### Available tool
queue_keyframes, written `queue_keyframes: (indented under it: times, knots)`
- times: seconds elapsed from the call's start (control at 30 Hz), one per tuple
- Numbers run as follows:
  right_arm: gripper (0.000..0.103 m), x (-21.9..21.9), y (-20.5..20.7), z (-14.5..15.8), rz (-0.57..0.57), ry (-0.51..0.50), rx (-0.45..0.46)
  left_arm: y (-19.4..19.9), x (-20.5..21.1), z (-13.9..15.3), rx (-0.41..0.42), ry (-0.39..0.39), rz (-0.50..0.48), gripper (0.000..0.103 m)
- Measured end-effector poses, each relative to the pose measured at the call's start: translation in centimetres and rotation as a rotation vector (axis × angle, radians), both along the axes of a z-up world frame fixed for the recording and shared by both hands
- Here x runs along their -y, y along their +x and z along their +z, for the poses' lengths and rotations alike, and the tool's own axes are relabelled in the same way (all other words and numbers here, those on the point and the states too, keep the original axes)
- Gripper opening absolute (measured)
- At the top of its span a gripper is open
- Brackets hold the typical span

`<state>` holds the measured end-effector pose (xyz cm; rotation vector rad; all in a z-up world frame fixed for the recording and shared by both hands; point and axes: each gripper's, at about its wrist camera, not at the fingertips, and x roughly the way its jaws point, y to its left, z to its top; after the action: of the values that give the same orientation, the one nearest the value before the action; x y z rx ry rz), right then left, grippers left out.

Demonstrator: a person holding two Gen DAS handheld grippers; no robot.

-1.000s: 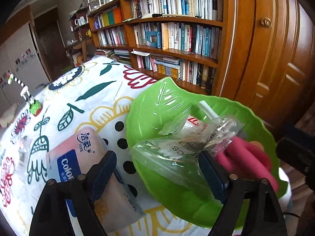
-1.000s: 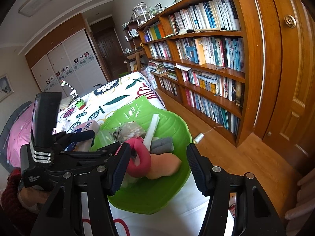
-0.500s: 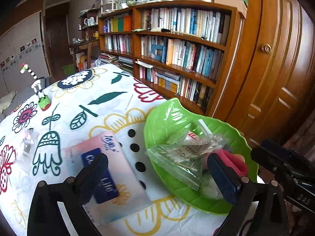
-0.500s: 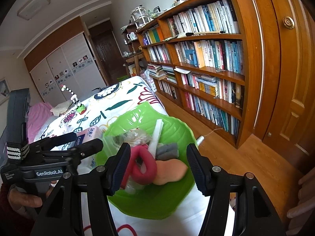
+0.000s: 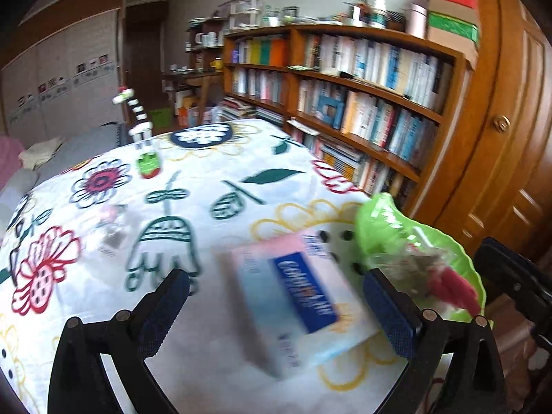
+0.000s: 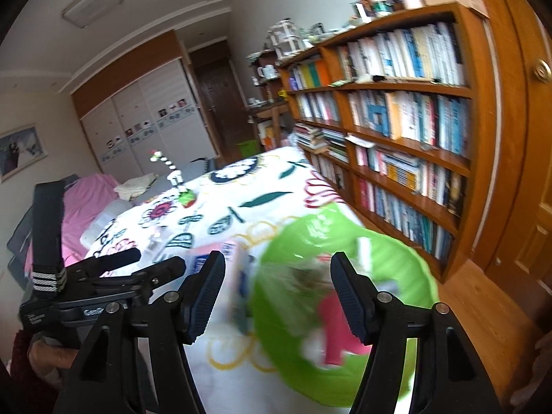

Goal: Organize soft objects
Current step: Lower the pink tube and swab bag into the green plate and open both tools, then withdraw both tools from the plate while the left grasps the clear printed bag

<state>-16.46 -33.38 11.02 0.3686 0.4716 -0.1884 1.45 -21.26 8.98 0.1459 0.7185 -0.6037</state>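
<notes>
Both grippers backed off | one tissue pack (image 5: 293,296) | one bowl (image 6: 410,262)

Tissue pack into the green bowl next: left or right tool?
Left, probably. The left tool is open with the tissue pack framed between its fingers; the right tool faces the green bowl instead.

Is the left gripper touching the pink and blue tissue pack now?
Apart. The left wrist view shows the left gripper wide open above the tissue pack, pads off it.
</notes>
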Motion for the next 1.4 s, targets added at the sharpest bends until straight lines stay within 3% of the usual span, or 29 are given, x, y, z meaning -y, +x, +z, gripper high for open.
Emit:
queue_keyframes:
  times: [0.4,0.63,0.93,1.07,1.3,1.4]
  knots:
    - [0.065,-9.2,5.1,1.2,0.232,-0.053,0.004,4.1,-8.4,-0.1,0.007,0.001,0.174,0.102]
    - [0.065,-12.6,7.3,0.8,0.316,-0.065,-0.021,8.0,-11.5,-2.3,-0.041,0.0,0.212,0.103]
    - [0.065,-14.4,9.5,0.1,0.374,-0.062,-0.054,13.5,-12.0,-4.9,-0.047,0.052,0.193,0.103]
    - [0.065,-14.7,10.1,-0.3,0.386,-0.053,-0.065,16.0,-12.1,-5.7,-0.062,0.041,0.198,0.103]
    - [0.065,-14.8,11.0,-0.8,0.393,-0.039,-0.075,18.6,-12.4,-6.6,-0.169,-0.081,0.163,0.103]
    - [0.065,-14.9,11.2,-0.9,0.396,-0.032,-0.077,18.5,-12.0,-6.6,-0.184,-0.097,0.119,0.103]
